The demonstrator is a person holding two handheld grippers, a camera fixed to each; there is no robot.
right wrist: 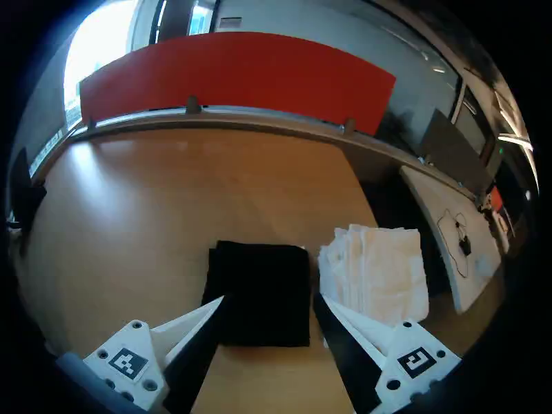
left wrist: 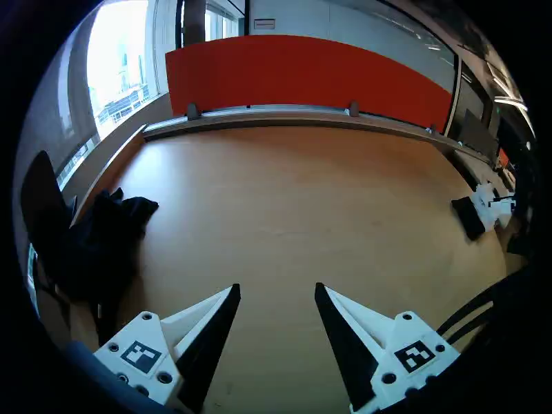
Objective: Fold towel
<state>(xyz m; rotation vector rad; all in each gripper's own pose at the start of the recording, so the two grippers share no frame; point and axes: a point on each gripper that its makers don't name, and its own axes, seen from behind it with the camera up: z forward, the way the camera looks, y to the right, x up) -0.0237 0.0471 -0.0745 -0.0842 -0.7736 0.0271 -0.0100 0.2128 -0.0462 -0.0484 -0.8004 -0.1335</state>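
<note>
A folded black towel [right wrist: 259, 290] lies flat on the wooden table [right wrist: 159, 207] just ahead of my right gripper [right wrist: 269, 303], which is open above its near edge. Right beside it sits a stack of folded white towels [right wrist: 376, 269]. In the left gripper view, my left gripper [left wrist: 276, 293] is open over bare table [left wrist: 290, 200] with nothing between its fingers. A crumpled dark cloth [left wrist: 103, 234] lies at the table's left edge. Far right, the black towel [left wrist: 469, 217] and white stack [left wrist: 491, 203] appear small.
A red divider panel [left wrist: 303, 72] stands along the table's far edge. A dark chair [left wrist: 41, 200] stands left of the table by the window. Another desk [right wrist: 455, 228] with a cable on it stands to the right.
</note>
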